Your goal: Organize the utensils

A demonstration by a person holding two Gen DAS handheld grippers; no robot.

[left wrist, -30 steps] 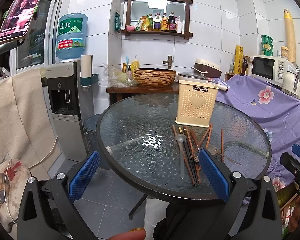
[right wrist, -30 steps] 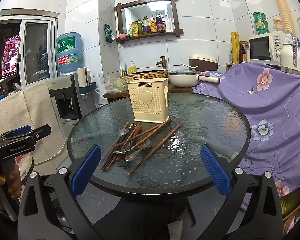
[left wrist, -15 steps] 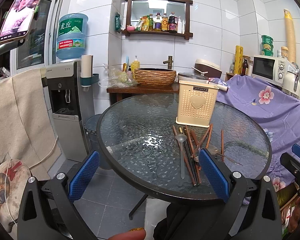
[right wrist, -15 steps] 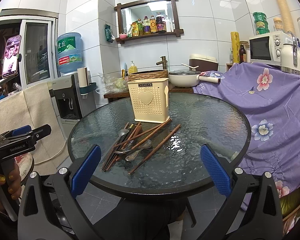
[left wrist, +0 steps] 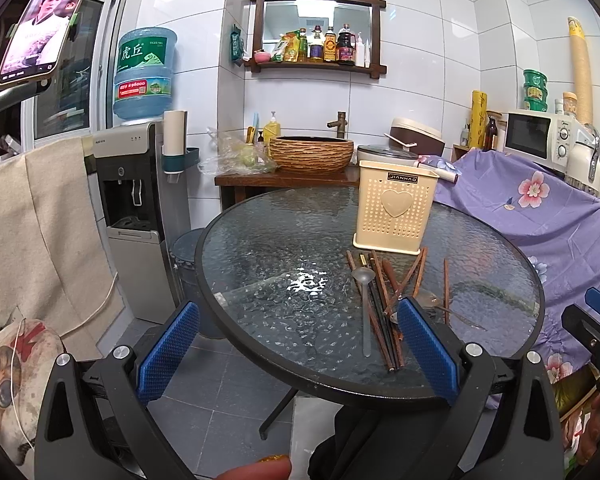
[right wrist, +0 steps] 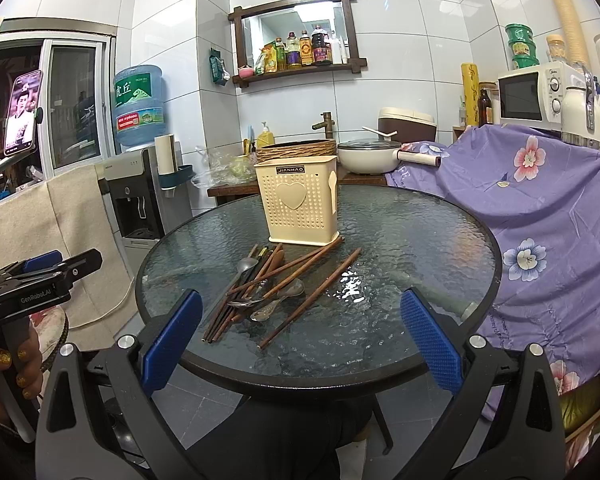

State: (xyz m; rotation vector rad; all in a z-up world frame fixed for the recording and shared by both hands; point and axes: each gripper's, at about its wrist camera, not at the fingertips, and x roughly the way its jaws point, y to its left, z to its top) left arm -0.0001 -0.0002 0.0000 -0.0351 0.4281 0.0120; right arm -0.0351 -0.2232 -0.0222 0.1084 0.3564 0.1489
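A cream perforated utensil holder (left wrist: 396,210) (right wrist: 300,208) with a heart on its front stands upright on the round glass table (left wrist: 284,280) (right wrist: 420,248). In front of it lies a loose pile of brown chopsticks (left wrist: 384,304) (right wrist: 284,272) and metal spoons (left wrist: 365,300) (right wrist: 278,304). My left gripper (left wrist: 300,348) is open, held low at the table's near edge, left of the pile. My right gripper (right wrist: 300,340) is open too, at the near edge in front of the pile. Neither holds anything.
A water dispenser (left wrist: 140,184) and a cloth-draped chair (left wrist: 32,240) stand to the left. A purple floral cloth (right wrist: 540,216) covers furniture on the right, with a microwave (right wrist: 536,94) above. A sink counter with a woven basin (left wrist: 311,154) and a pan (right wrist: 370,156) sits behind the table.
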